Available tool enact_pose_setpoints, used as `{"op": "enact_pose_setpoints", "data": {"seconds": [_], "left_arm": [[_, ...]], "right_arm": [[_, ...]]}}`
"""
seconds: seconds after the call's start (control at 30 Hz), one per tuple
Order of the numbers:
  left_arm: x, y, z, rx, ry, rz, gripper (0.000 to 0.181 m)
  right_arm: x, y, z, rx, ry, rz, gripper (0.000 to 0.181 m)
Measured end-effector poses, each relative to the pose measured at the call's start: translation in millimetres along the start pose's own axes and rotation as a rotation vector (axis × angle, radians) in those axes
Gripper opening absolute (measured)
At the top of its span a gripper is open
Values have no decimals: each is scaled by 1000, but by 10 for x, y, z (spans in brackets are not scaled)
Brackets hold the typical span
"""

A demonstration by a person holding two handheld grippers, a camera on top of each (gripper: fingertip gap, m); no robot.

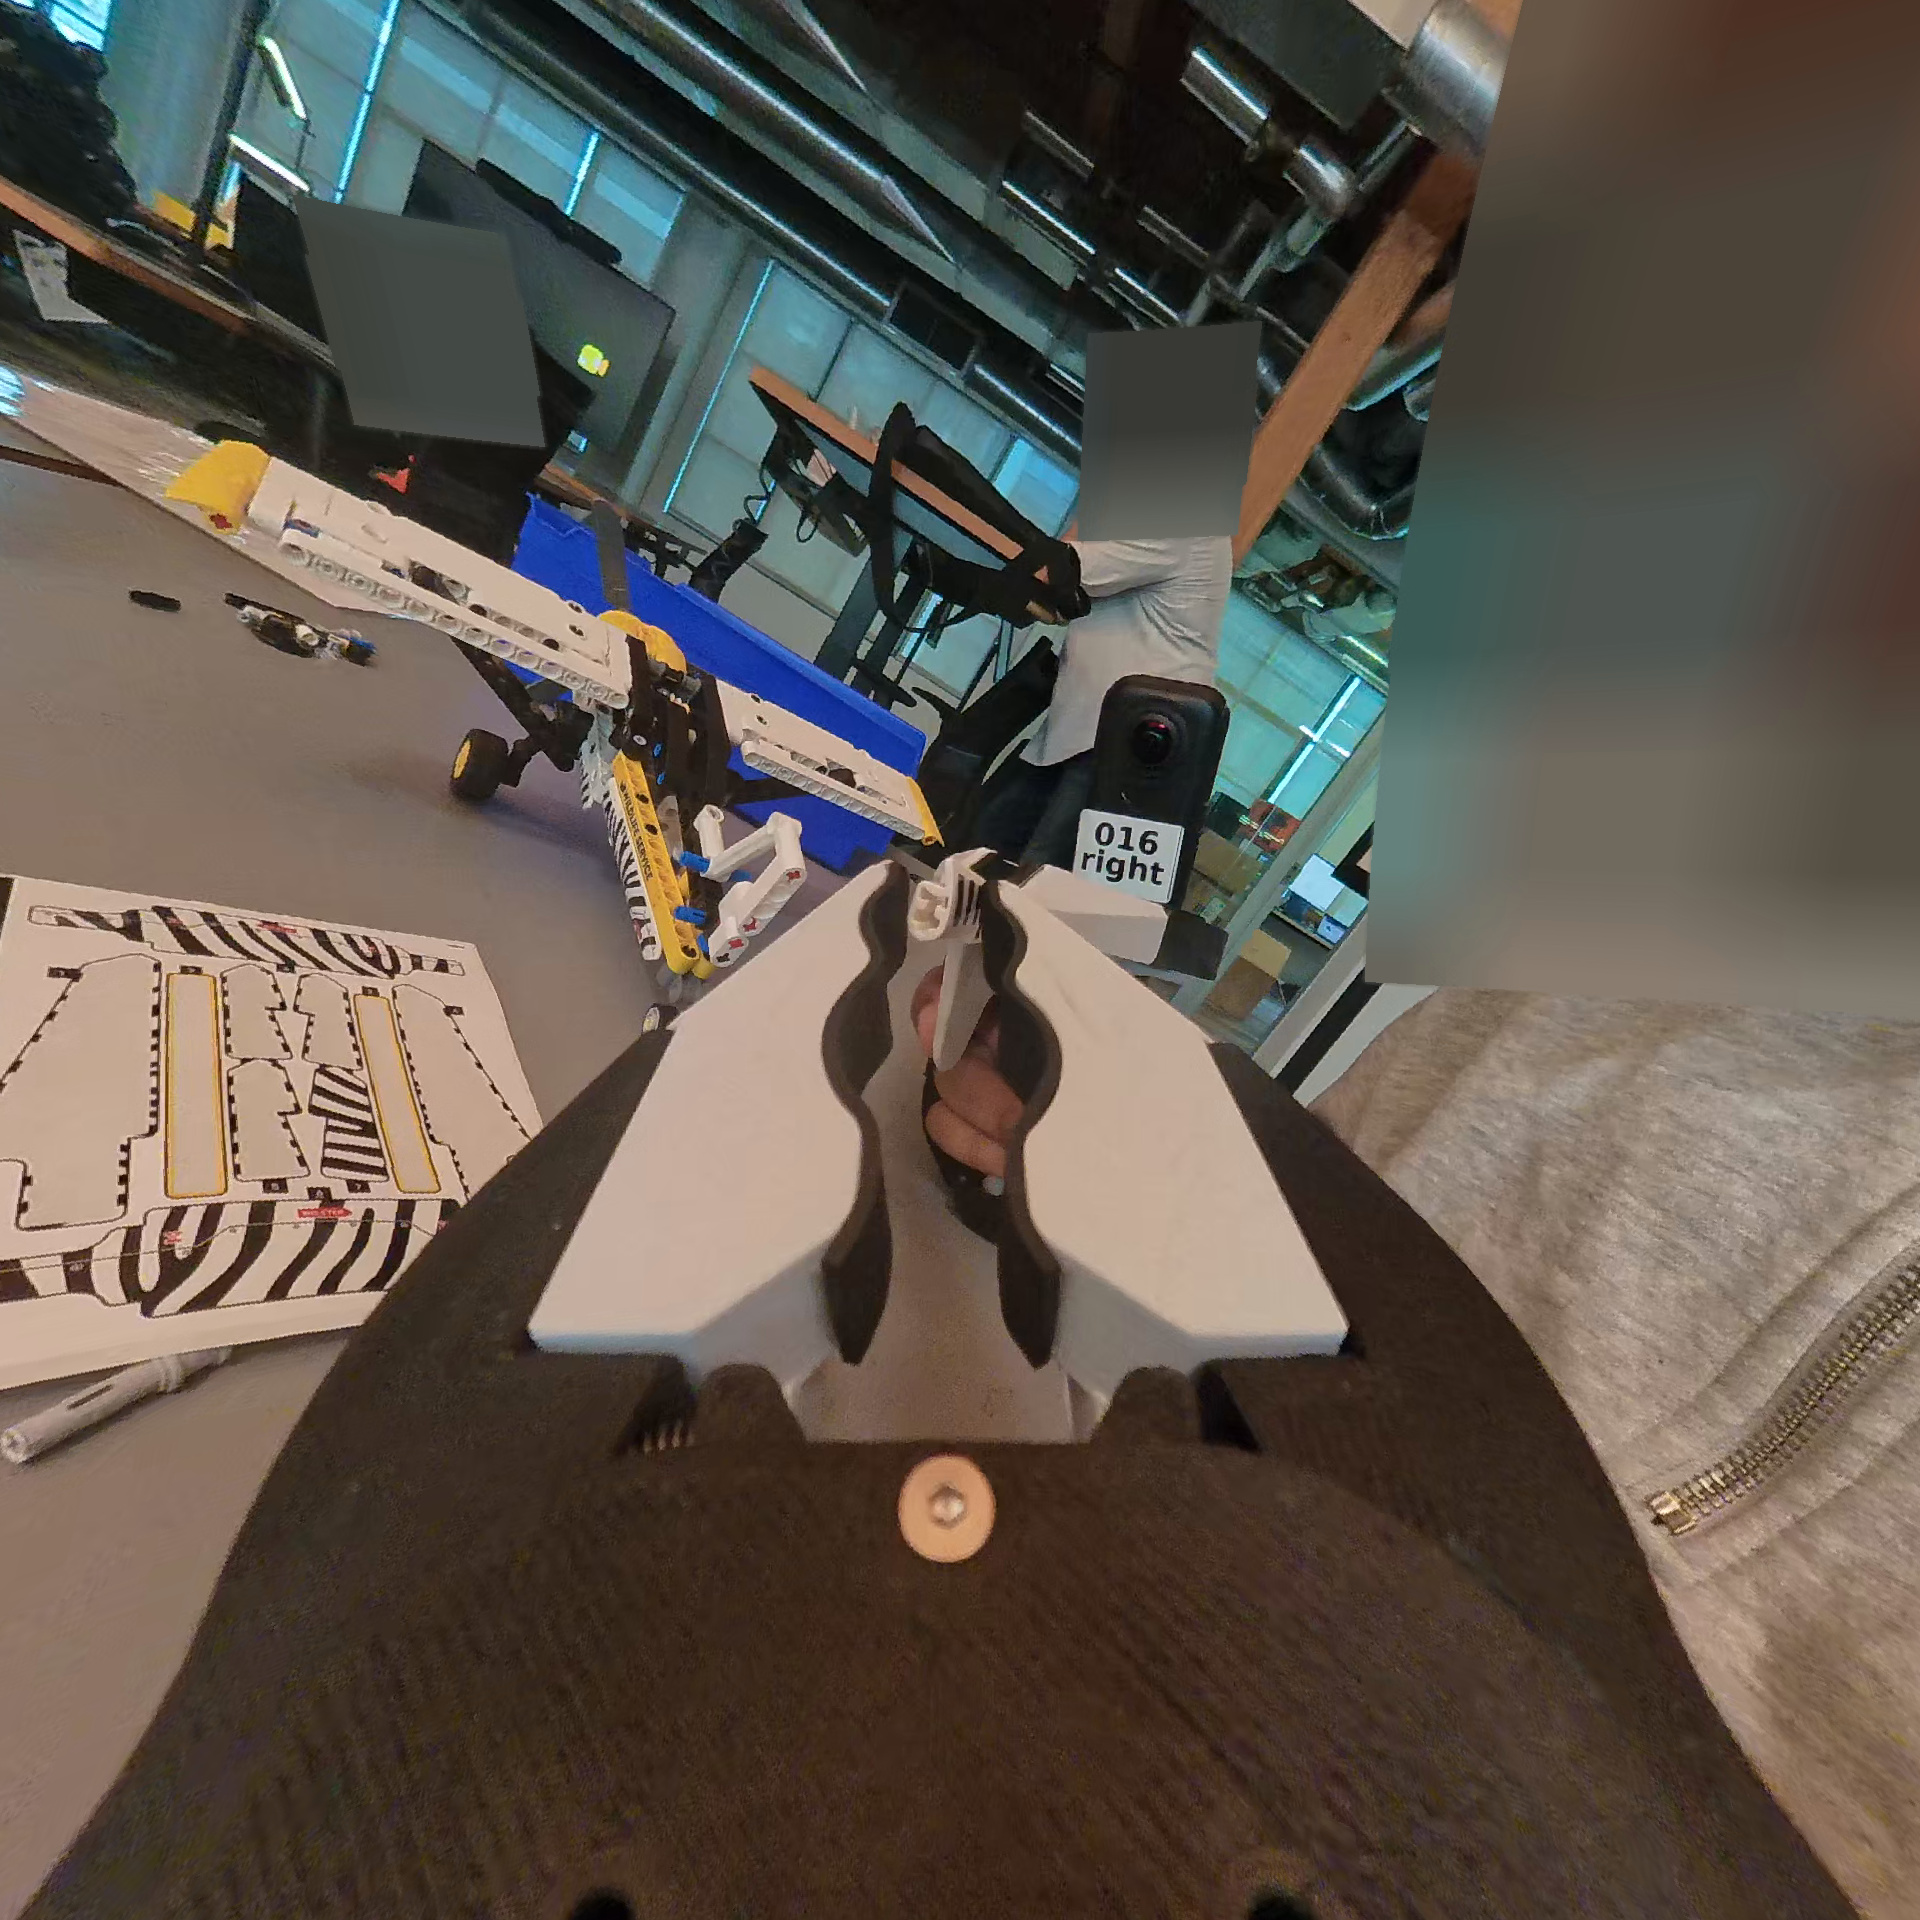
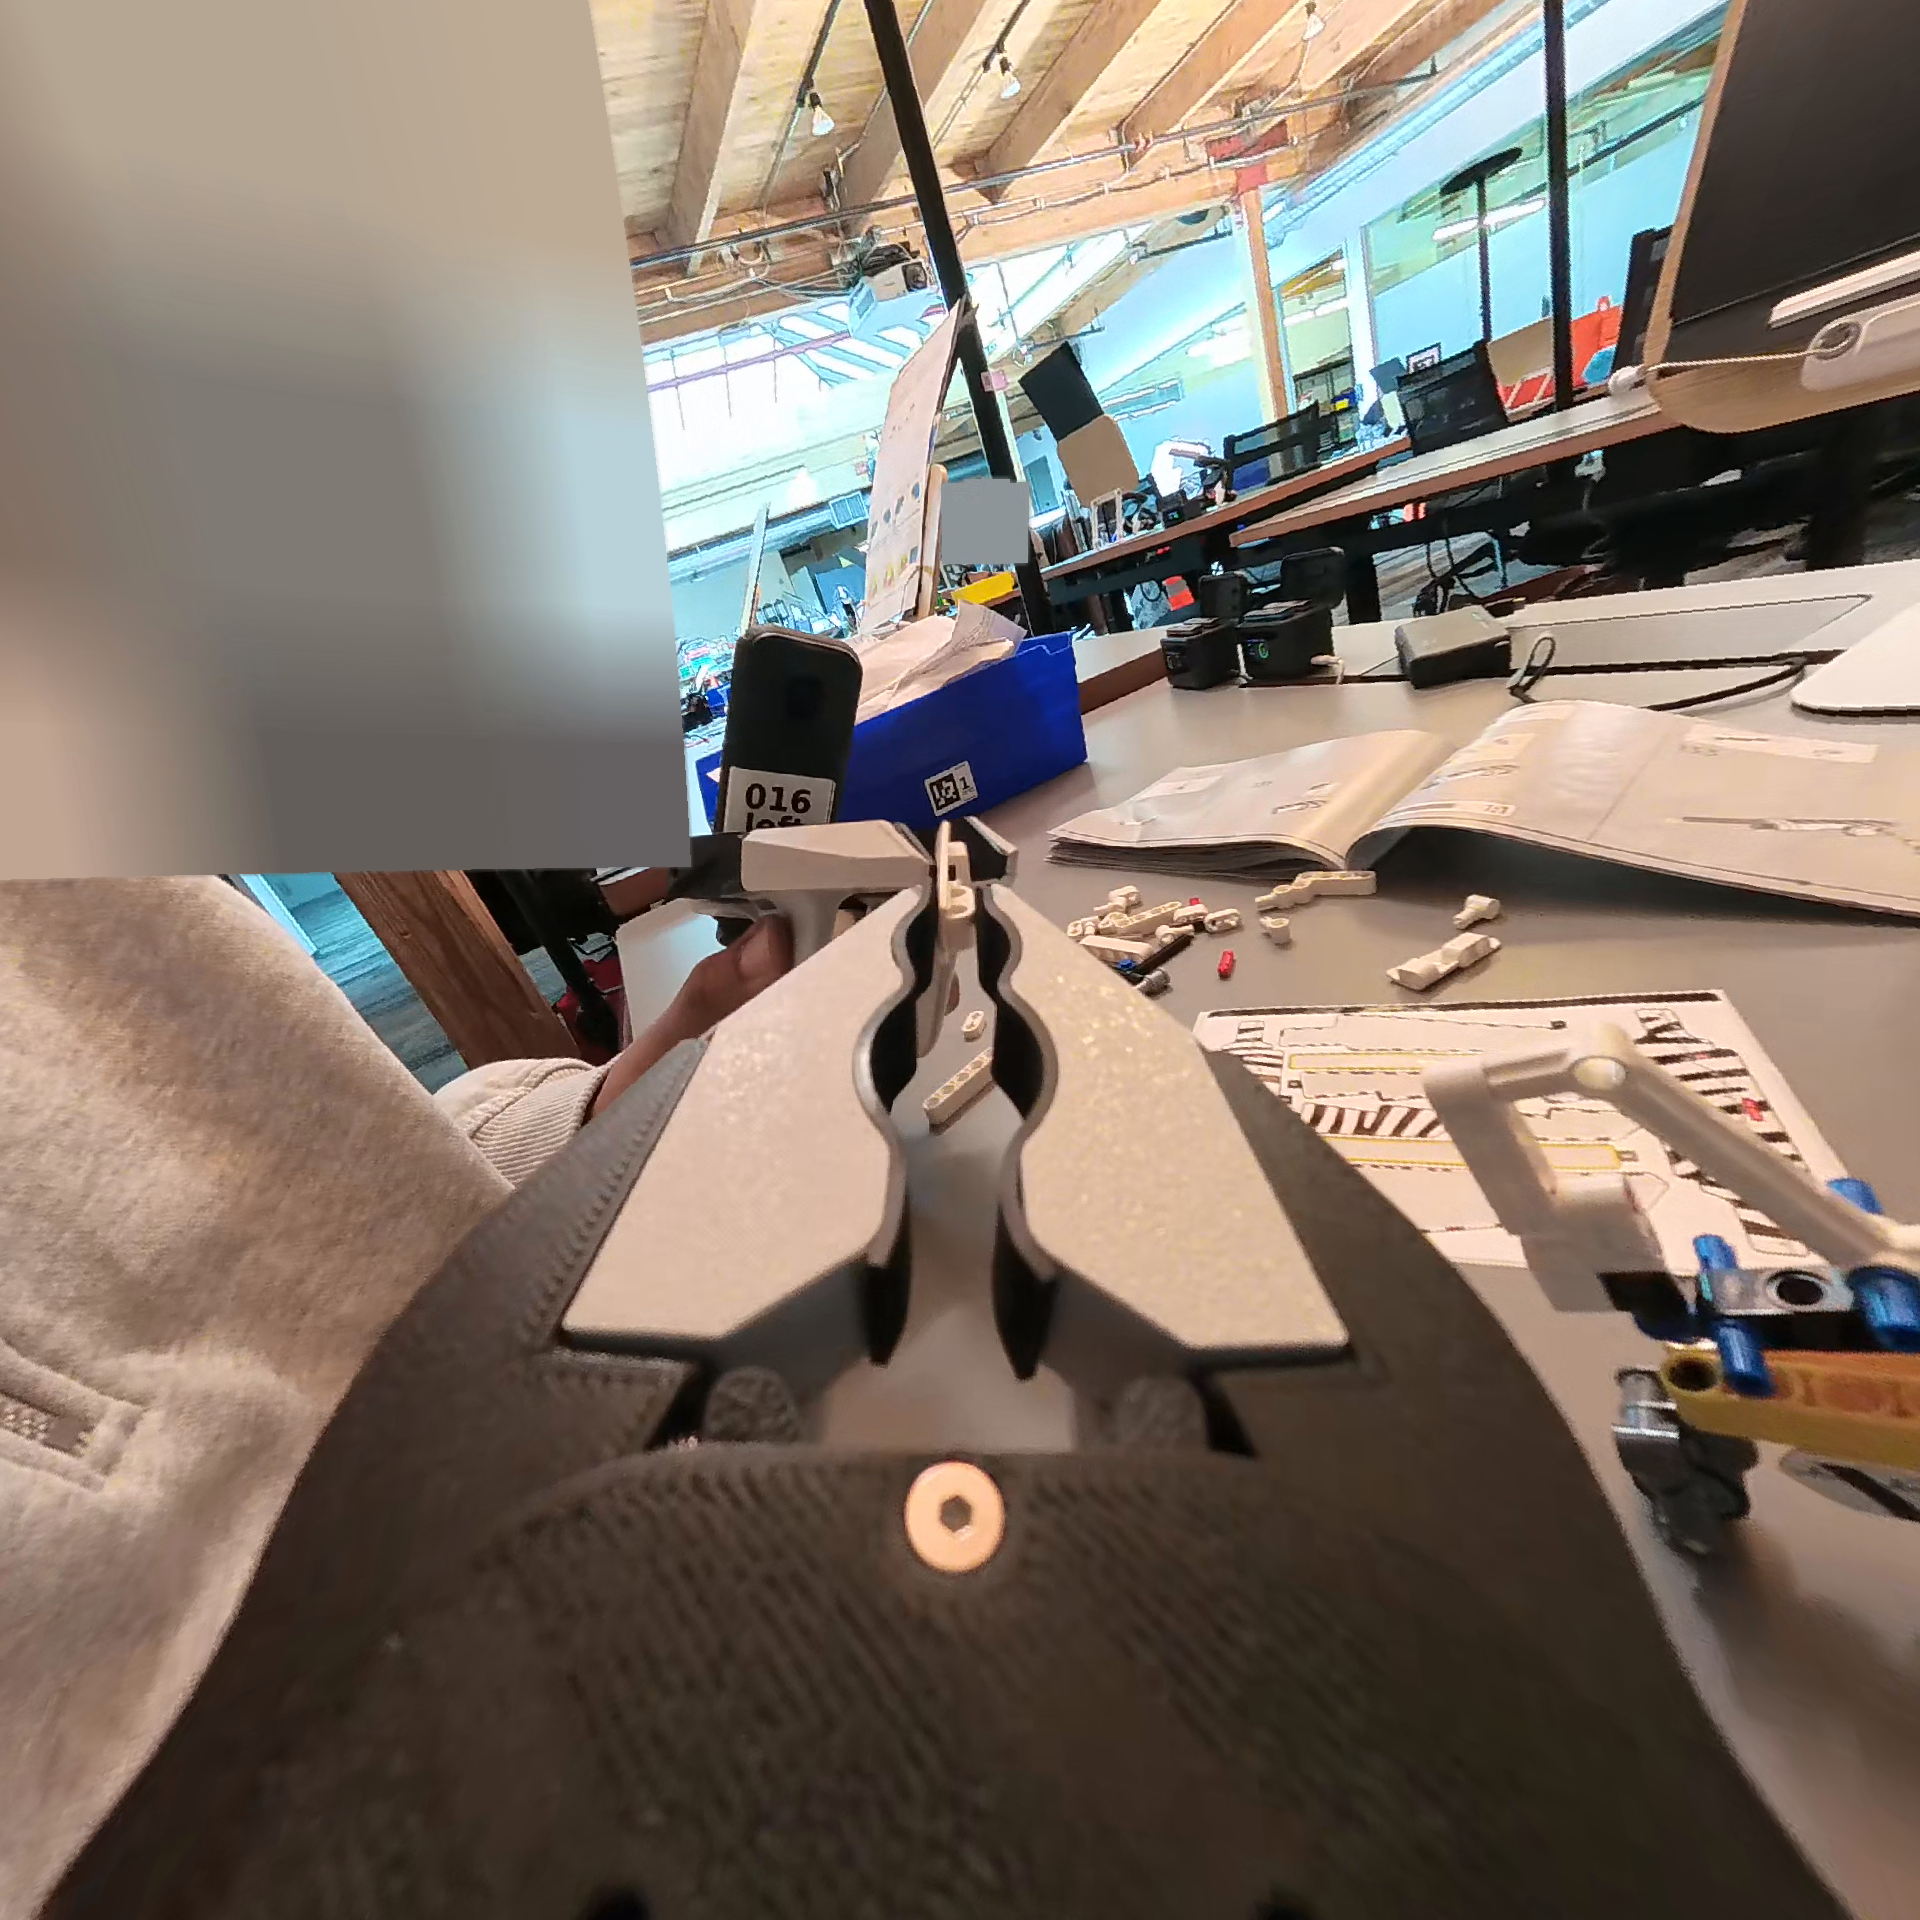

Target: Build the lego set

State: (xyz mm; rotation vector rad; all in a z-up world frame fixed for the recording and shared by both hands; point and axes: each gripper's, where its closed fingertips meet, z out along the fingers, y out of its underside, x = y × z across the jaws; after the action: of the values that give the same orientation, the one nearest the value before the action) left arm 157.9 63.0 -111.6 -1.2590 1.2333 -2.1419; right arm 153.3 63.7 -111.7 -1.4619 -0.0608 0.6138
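While both tools are meeting tip to tip above the bench (image 1: 260, 748), I am clamping my left tool (image 1: 940, 904) on a white piece (image 1: 951, 909), its tips pressing the piece from both sides. My right tool (image 2: 951, 883) is gripping the same piece (image 2: 953, 883) from the opposite direction, so the piece is sitting right between the two pairs of tips, held off the bench. A long white part of it is hanging down between the fingers.

Just left of my left tool, the plane (image 1: 582, 665) is standing on the bench, white wings and yellow body, with its white linkage nearly touching the tool's left finger. Behind it a blue bin (image 1: 790, 675) is sitting. A sticker sheet (image 1: 229, 1091) is lying near, to the left.

Beyond my right tool, loose parts (image 2: 1153, 925) are lying scattered on the bench, with the open manual (image 2: 1507, 790) farther back. I am wearing a grey zip top (image 1: 1662, 1299).
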Motion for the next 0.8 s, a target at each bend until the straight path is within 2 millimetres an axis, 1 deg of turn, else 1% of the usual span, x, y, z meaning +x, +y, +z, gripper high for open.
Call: {"op": "enact_pose_setpoints", "data": {"seconds": [0.8], "left_arm": [[-10, -22, -25, 13, 9, -26, 9]], "right_arm": [[24, -7, -7, 4, 9, -26, 6]]}}
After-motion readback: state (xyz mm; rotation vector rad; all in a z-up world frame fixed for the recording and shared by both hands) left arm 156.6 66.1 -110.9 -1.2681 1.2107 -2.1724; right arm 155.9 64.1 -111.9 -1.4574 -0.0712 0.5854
